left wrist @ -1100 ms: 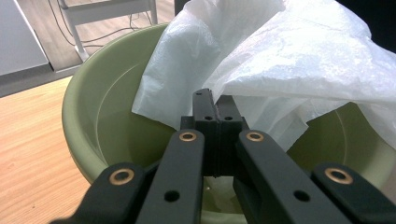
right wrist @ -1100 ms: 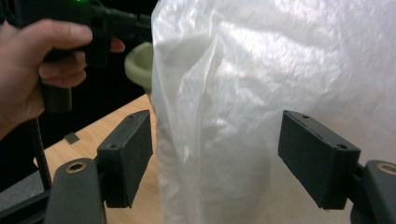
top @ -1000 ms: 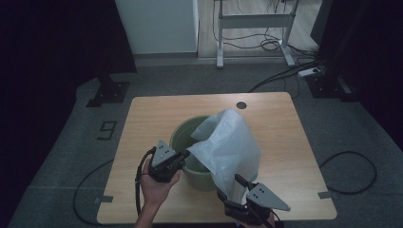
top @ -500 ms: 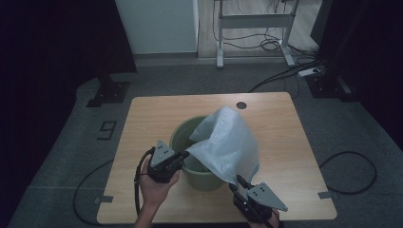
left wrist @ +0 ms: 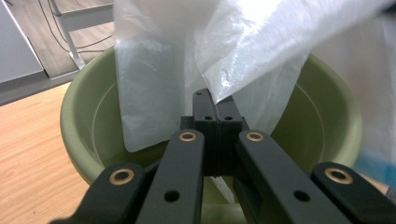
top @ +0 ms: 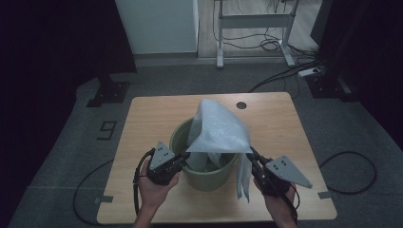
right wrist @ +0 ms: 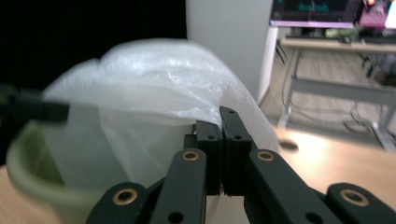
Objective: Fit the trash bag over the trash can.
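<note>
Overhead, the left gripper (top: 183, 159) pinches the plastic bag (top: 216, 130) over the green bucket (top: 209, 176); the right gripper (top: 253, 156) has just closed on the bag's other edge. From the left gripper view, plastic sits ahead, clamped. From the right gripper view, plastic is pinched at its tips.

Pale wooden table (top: 290, 123), grey floor (top: 71, 142), black cables (top: 349, 164), metal desk frame (top: 254, 21).
</note>
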Available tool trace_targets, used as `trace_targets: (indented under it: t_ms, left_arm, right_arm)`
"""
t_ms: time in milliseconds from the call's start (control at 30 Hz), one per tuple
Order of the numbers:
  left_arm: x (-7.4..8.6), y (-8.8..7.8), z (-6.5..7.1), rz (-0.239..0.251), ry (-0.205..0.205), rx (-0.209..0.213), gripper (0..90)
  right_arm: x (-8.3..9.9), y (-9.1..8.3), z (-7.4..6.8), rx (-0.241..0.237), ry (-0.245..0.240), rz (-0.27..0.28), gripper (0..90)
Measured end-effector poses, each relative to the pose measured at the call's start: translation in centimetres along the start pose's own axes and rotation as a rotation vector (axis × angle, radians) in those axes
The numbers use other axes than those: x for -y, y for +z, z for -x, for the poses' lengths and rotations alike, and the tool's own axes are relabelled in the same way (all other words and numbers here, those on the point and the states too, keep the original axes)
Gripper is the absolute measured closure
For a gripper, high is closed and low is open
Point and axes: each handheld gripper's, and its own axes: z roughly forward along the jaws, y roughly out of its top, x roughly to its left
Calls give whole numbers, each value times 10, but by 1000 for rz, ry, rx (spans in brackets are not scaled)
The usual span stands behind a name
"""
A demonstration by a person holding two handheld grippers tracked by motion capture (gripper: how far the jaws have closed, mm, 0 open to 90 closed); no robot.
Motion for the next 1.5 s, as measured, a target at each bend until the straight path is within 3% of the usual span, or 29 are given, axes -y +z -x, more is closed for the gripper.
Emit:
trace_targets:
  t_ms: [167, 400, 533, 600, 733, 1033, 1267, 1500]
  left_arm:
    - [3, -3, -3, -4, -6, 1, 900]
    - [11, -5, -3, -19, -8, 18, 889]
    - [12, -11, 1, 8, 4, -47, 607]
    - [10, -16, 2, 10, 2, -51, 458]
    - [3, -24, 5, 35, 25, -60, 356]
    - [-22, -19, 4, 61, 69, -52, 349]
    - [-35, -7, -2, 50, 71, -26, 390]
    - [-38, 3, -2, 27, 85, 9, 658]
  right_arm:
    - [-27, 18, 0, -59, -13, 38, 880]
    - [-38, 39, -13, -118, -26, 40, 882]
    - [-35, 46, -20, -152, -38, 22, 883]
    - [-34, 49, -19, -160, -37, 11, 884]
    - [-31, 51, -11, -154, -33, -16, 885]
    - [-32, 52, -4, -166, -36, -46, 885]
    - [-32, 53, -3, -184, -32, -51, 884]
    - [-34, 53, -6, -203, -27, -40, 885]
